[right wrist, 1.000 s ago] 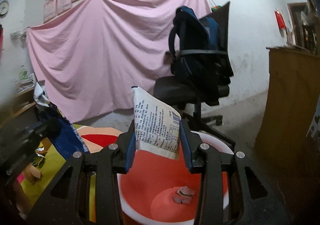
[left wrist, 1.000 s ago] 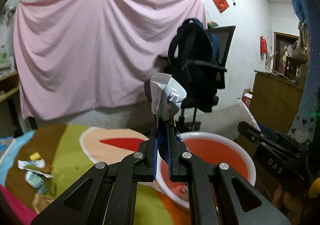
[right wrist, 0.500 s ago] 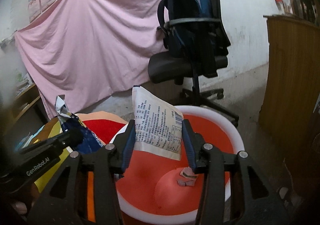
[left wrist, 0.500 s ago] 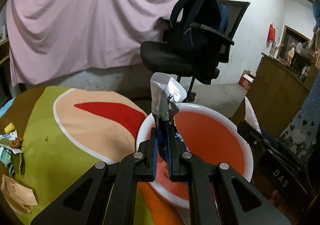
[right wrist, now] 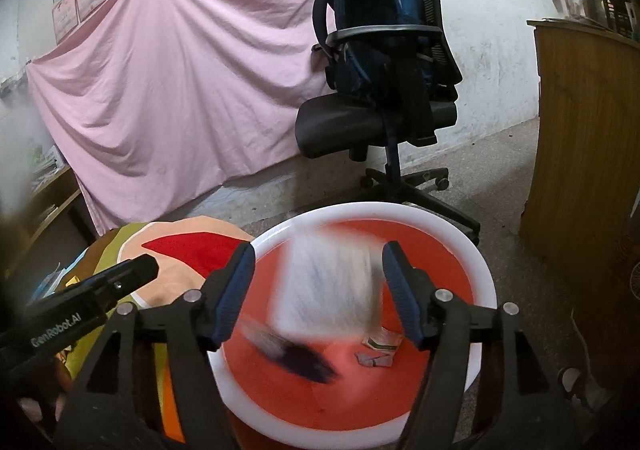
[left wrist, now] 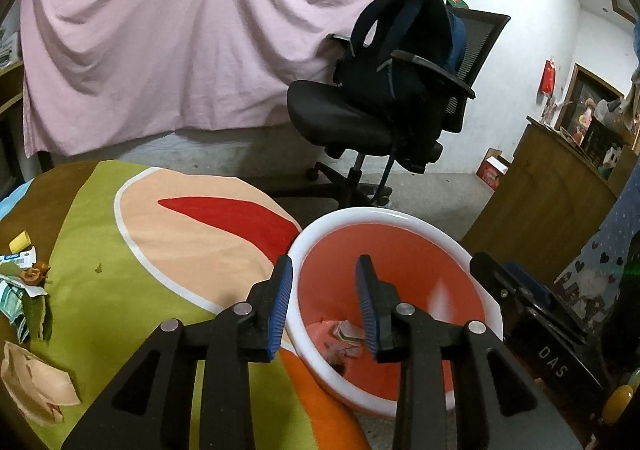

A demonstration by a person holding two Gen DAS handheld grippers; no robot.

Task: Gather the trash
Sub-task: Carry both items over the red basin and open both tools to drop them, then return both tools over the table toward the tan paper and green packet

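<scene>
Both grippers hang over the orange basin (right wrist: pixel 476 250), white-rimmed, standing on the floor at the edge of a multicoloured mat (left wrist: pixel 120 290). Left gripper (left wrist: pixel 324 298): jaws have just been opening and now stand apart with nothing between them; through the gap the basin's orange wall and a few small scraps (left wrist: pixel 346 334) on its bottom show. Right gripper (right wrist: pixel 320 290): jaws have just been opening and are spread wide, pads clear of the white packet (right wrist: pixel 332 286) — the packet is a motion-blurred patch between the 2 fingers, loose in the air above the basin's interior, touching neither pad as far as the blur allows. Below and left of it, a dark blue wrapper (right wrist: pixel 296 354) shows as a blurred streak low inside the basin, near the bottom; whether it has landed I cannot tell. 2 or 3 small paper pieces (right wrist: pixel 380 346) lie on the basin floor beside it. In the right wrist view the left gripper's black finger enters from the left, over the mat and short of the rim. More trash lies well apart on the mat's left side: a crumpled tan wrapper (left wrist: pixel 34 390), a cluster of green and white wrappers (left wrist: pixel 20 294) and a small yellow piece (left wrist: pixel 20 240). Behind — an office chair (left wrist: pixel 344 122) with a dark backpack (left wrist: pixel 404 62) on it, in front of a pink sheet (left wrist: pixel 180 30) hung across the wall.
</scene>
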